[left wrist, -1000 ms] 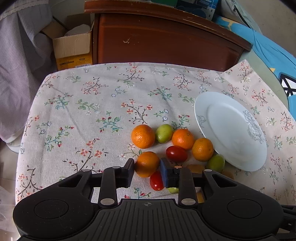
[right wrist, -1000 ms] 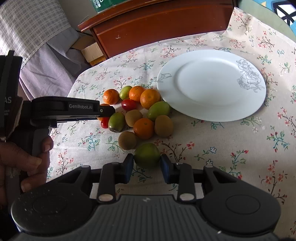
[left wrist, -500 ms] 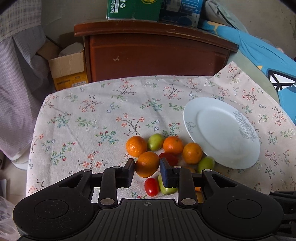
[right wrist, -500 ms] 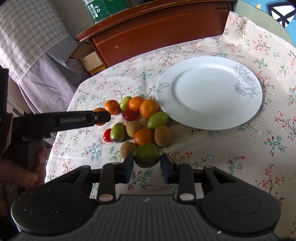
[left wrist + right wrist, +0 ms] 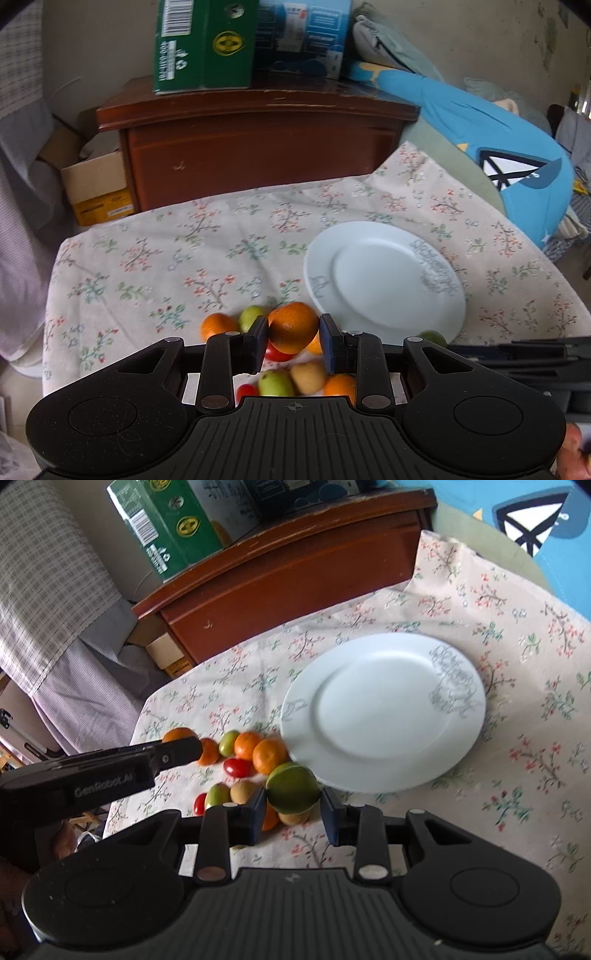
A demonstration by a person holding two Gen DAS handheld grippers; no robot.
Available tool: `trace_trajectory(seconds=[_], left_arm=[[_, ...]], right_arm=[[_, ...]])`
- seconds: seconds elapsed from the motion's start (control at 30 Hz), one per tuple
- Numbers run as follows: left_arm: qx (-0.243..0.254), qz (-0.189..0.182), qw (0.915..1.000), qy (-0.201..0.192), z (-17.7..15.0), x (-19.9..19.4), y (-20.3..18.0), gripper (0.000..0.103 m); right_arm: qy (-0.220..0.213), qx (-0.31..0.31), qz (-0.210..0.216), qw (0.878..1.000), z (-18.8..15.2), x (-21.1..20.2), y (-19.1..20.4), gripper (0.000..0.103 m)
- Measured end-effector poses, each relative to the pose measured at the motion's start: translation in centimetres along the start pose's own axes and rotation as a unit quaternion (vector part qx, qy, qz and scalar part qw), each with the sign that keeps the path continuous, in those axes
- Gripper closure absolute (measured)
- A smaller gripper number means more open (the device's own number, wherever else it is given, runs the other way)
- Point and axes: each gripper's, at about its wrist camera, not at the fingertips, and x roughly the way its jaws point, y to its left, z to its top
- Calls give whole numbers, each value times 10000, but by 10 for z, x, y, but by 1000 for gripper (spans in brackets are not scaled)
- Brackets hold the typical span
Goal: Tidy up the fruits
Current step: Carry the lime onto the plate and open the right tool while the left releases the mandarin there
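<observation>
— Fruits first: where do they sit?

— Two are in the air. The left tool [image 5: 293, 341] is clamped on a mandarin [image 5: 293, 326], gripped across its widest part, lifted above the pile. The right tool [image 5: 293, 805] is closed around a green lime-like fruit [image 5: 293, 788], held the same way at its equator. The rest lie on the floral cloth of the worktop [image 5: 517, 738], below and just behind the tips of both tools: more mandarins, a cherry tomato [image 5: 239, 767], small green and brown fruits.

— And the plate?

— A white plate [image 5: 384, 709] with nothing on it, ahead and slightly to the right of each tool, its near rim just beside the pile.

— How will that mandarin handle?

— Light, I judge, with a soft, loose skin that gives under the pads. Round, so it can roll or pop out if pinched off-centre. A hold across the middle with modest pressure looks right.

— The green one?

— Probably firmer and smoother, so a bit more slippery; same centred hold. The tomatoes look the most fragile, with thin skin that is easy to split.

— Risk at the plate?

— Its glazed surface is slick, and round fruit released from height may roll off. A low, gentle release seems wise.
</observation>
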Motion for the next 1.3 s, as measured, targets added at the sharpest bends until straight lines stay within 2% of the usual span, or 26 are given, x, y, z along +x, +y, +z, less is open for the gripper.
trace_trajectory(seconds=[0.3,0.43,0.7,1.0,1.13,1.23,1.3], left_arm=[[274,-480,9984,105,12,22,-18,76],[138,-634,9975,287,12,41,-21,76],[158,-680,9965,451,11,66,-29,76],[156,-775,9954,538,10,77,-37,76],[148,-848,9948,547,10,77,-40,71],[84,-756,9961,445,11,72,-39,53],[73,-734,9965,389,13,69,-37,52]], right_arm=[[-167,21,-7,9999,32,-4,-21,71],[-150,250,-114,9995,34,3,-34,71],[-71,495,-147,9986,32,18,-52,71],[-30,730,-174,9972,30,28,-64,71],[4,822,-169,9965,29,31,-66,68],[-97,837,-221,9962,30,29,-67,68],[-151,877,-218,9958,32,28,-69,68]])
